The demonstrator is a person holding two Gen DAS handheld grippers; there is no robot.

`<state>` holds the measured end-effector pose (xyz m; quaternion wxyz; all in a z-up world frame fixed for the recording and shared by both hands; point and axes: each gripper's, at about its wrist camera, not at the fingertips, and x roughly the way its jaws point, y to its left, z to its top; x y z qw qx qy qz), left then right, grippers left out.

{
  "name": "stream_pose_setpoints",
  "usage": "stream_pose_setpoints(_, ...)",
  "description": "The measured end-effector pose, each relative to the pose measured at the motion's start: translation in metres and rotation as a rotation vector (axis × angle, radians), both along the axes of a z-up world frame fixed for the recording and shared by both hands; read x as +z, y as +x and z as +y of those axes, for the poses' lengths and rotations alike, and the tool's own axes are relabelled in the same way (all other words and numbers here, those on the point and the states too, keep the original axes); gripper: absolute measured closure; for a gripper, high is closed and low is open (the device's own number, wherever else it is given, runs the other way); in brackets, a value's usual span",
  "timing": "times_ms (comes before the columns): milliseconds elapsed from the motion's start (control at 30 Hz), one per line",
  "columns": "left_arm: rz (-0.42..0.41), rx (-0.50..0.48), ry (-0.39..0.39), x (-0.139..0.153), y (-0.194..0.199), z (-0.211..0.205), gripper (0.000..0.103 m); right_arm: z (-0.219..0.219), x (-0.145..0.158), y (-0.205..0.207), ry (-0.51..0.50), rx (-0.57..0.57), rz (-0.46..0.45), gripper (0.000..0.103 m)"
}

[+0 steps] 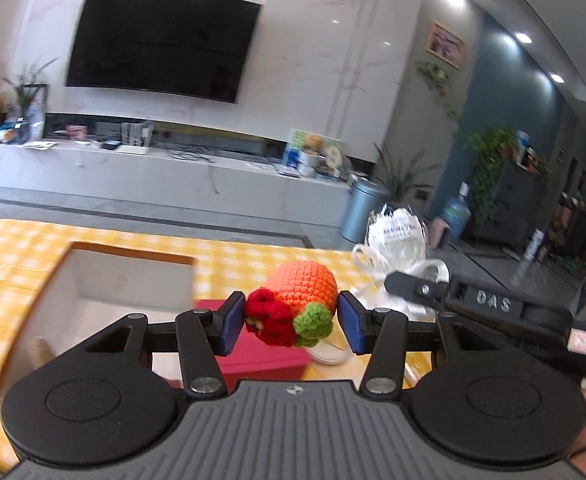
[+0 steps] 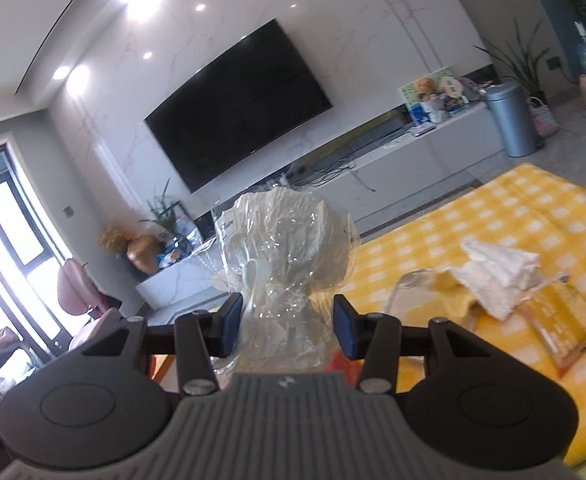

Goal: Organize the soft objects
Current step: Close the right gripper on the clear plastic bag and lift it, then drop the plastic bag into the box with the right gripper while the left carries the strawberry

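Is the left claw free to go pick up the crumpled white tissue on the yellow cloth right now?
Probably not: the left claw is shut on the crocheted orange toy, so it has no room for the tissue until that is set down.

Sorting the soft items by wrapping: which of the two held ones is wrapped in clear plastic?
The white item in the right gripper. The left gripper holds a bare orange crocheted toy.
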<state>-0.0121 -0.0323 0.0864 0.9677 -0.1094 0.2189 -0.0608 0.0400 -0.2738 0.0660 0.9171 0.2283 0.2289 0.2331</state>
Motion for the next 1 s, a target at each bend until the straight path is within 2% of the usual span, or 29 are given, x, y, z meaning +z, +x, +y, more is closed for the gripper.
stream_pose_setpoints(100,-0.011,0.045,0.000,0.007,-0.007,0.019,0.046,0.030,0.007,-0.002,-0.036,0.047,-0.006,0.055)
stream_pose_setpoints(367,-0.011,0.162,-0.002,0.017,-0.020,0.072,0.046,0.122,0.020,-0.007,-0.212,0.138,-0.023,0.055)
stream_pose_setpoints(467,-0.008,0.206,-0.008,0.015,-0.022,0.093,0.046,0.149,0.019,-0.007,-0.275,0.151,-0.033,0.055)
stream_pose_setpoints(567,-0.002,0.247,-0.049,0.005,-0.024,0.118,0.046,0.171,0.016,-0.003,-0.306,0.180,-0.028,0.055)
stream_pose_setpoints(633,-0.010,0.269,-0.077,-0.003,-0.025,0.134,0.046,0.184,0.011,0.002,-0.340,0.184,-0.023,0.055)
stream_pose_setpoints(767,-0.035,0.273,-0.085,-0.018,-0.026,0.161,0.046,0.210,-0.004,0.016,-0.396,0.194,0.017,0.055)
stream_pose_setpoints(1000,-0.016,0.274,-0.179,-0.043,-0.023,0.190,0.046,0.263,-0.056,0.044,-0.474,0.242,0.120,0.055)
